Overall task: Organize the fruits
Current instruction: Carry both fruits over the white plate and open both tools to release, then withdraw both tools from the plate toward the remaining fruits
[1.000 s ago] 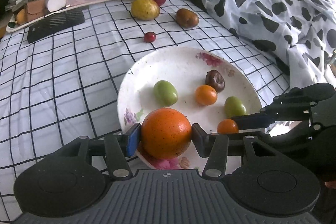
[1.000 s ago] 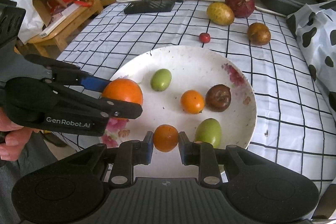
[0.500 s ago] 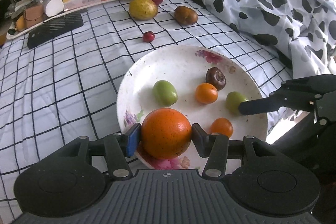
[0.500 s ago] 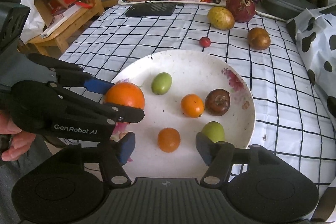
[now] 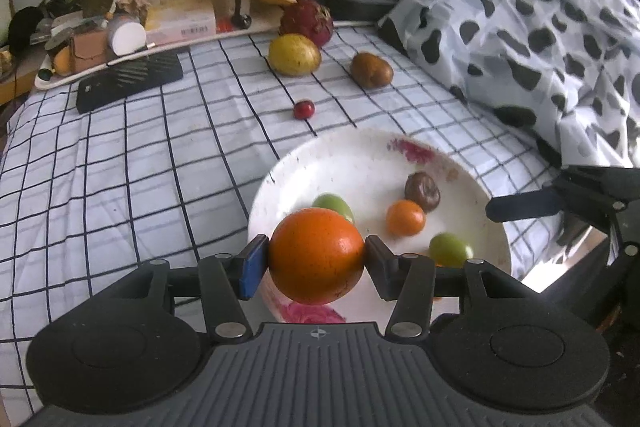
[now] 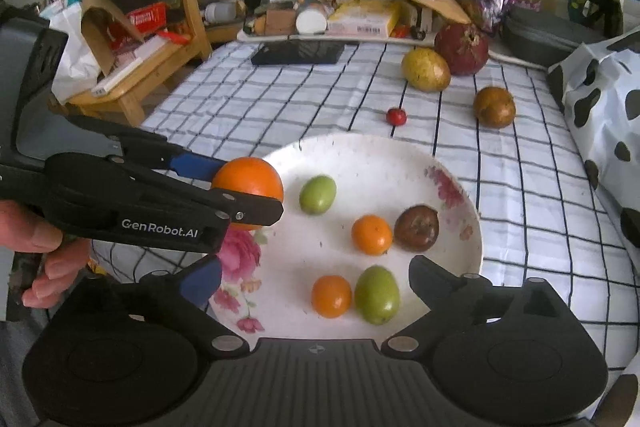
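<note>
Over the checked tablecloth [image 6: 248, 107], I have the big orange [image 5: 316, 255] clamped between the pads of my left gripper [image 5: 316, 261], held above the near-left rim of the flowered plate [image 6: 460, 199]. My right gripper [image 6: 316, 281] is opening, its jaws spreading wide, and nothing is pressed between them; the small orange fruit [image 6: 331, 295] lies free on the plate's near side, touching the green fruit [image 6: 377, 294] to its right.

Farther in on the plate sit another green fruit [image 6: 318, 194], a second small orange fruit [image 6: 371, 234] and a dark wrinkled fruit [image 6: 417, 228] touching it. Beyond the plate, on the cloth, wait the small red fruit [image 6: 396, 116], a brown fruit [image 6: 494, 106], a yellow fruit [image 6: 425, 69] and a dark red fruit [image 6: 461, 49].

The risks, as I judge them: round fruit on a shallow plate rolls easily, so if I draw the right gripper away carelessly a finger could nudge the freed small fruit or its green neighbour toward the near rim and off the table edge. The big orange is gripped only at its sides; letting go from this height could make it bounce into the others and scatter them. My two grippers are also close over the plate's near-left side, and crossing paths could knock the orange loose.
</note>
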The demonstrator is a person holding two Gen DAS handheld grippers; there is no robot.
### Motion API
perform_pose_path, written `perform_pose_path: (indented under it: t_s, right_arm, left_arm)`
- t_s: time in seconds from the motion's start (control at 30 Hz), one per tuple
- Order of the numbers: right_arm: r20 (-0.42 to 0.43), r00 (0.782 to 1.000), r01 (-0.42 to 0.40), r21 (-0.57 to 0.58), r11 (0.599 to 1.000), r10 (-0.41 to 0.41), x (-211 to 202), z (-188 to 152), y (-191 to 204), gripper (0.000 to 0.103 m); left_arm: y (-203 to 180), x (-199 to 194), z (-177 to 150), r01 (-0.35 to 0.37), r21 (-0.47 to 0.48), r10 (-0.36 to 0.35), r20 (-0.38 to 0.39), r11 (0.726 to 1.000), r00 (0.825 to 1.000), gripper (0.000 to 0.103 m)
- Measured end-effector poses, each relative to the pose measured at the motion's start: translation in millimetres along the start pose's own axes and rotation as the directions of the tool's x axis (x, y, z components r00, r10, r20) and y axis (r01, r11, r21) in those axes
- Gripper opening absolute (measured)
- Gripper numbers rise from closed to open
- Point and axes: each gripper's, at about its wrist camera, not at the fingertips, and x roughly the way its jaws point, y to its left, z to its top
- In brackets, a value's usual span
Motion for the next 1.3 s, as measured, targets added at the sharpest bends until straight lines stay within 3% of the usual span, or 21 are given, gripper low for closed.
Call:
perform_pose_path:
  t_s: [0.3, 0.37, 0.53, 0.87, 1.03, 1.3]
  right_arm:
    - [0.093, 0.996, 0.010, 0.045, 0.999, -0.014, -13, 7, -10, 0.103]
    - [0.109, 0.994, 0.011, 0.062, 0.998, -0.018, -15, 8, -14, 0.103]
    - [0.143, 0.988, 0.042, 0.114, 0.993, -0.058, -20, 10, -25, 0.103]
    - [0.131, 0.966, 0.176, 0.293, 0.940, -0.222, -11, 20, -65, 0.103]
    - [0.114, 0.954, 0.237, 0.275, 0.932, -0.277, 1, 30, -76, 0.103]
    - [0.091, 0.951, 0.261, 0.278, 0.925, -0.295, 21, 49, -98, 0.103]
  left_arm:
    - [4, -12, 8, 0.012, -0.034, -0.009, 0.088, 0.999, 0.996, 0.051]
    - [2, -18, 10, 0.014, -0.026, -0.011, 0.126, 1.000, 0.992, 0.065]
    - [1, -26, 14, -0.031, -0.028, 0.036, 0.188, 0.999, 0.982, 0.068]
    - [6, -21, 27, -0.046, -0.006, 0.046, 0.220, 0.999, 0.974, 0.069]
    - [7, -9, 36, -0.028, 0.011, 0.025, 0.212, 1.000, 0.977, 0.068]
    - [9, 23, 53, -0.016, 0.069, 0.006, 0.150, 0.997, 0.989, 0.068]
